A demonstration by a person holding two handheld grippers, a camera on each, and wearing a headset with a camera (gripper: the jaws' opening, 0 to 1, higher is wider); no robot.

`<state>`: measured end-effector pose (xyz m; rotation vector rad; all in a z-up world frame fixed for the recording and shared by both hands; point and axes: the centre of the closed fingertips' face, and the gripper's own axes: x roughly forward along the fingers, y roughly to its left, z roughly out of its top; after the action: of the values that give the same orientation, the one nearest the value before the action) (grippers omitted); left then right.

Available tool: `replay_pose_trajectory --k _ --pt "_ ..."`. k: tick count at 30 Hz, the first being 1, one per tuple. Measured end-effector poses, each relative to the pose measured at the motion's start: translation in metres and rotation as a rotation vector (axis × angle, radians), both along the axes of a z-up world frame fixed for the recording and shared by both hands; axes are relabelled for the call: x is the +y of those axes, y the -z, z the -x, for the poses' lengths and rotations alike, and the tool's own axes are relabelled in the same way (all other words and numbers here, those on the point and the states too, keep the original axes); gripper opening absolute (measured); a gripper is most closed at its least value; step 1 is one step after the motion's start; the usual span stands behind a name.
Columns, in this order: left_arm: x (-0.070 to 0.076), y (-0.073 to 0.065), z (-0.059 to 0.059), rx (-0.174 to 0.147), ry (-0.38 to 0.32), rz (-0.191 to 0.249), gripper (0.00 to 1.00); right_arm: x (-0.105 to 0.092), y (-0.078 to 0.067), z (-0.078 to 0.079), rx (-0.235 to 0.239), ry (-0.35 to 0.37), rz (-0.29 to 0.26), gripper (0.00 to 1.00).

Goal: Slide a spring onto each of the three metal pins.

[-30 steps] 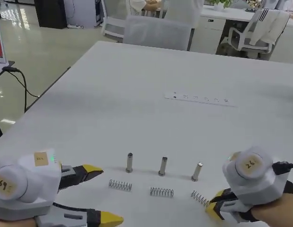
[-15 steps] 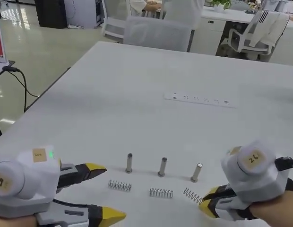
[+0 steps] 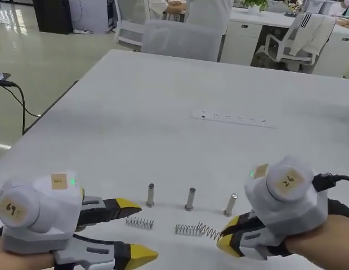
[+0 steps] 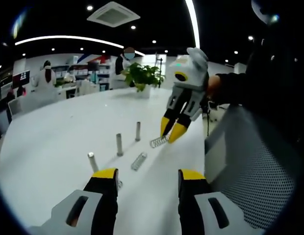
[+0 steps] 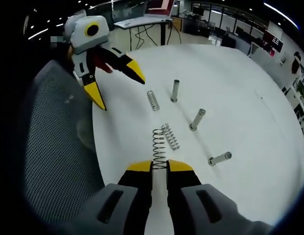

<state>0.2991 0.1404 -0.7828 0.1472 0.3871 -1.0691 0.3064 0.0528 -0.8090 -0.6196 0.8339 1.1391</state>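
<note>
White worktop (image 3: 163,112): R gripper (image 5: 159,165) fingers now shut on rightmost spring (image 5: 158,144), dragged left since 1 s ago, free end beside mid spring (image 3: 186,229); 3 pins (image 3: 189,198) bare, L gripper (image 3: 138,232) fingers wide open, empty, so threading prob. next.

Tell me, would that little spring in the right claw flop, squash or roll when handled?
The spring sticks out straight from the right claw, pinched at one end, so it probably holds its shape. Its thin open coils suggest it is light and squashes easily. Being round, it may roll on the smooth table.
</note>
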Motion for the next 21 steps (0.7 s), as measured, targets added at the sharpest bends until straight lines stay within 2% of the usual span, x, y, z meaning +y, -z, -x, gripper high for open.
replay_pose_trajectory --k 9,14,21 --pt "-0.018 -0.002 0.003 -0.001 0.096 -0.006 0.32 0.020 -0.008 0.014 -0.001 -0.101 0.000 0.07" --pt "-0.023 -0.004 0.005 0.001 0.126 0.010 0.26 0.028 -0.012 0.019 -0.008 -0.139 -0.015 0.07" --pt "-0.032 -0.006 0.016 0.036 0.174 0.052 0.18 0.036 -0.015 0.031 -0.034 -0.255 -0.025 0.07"
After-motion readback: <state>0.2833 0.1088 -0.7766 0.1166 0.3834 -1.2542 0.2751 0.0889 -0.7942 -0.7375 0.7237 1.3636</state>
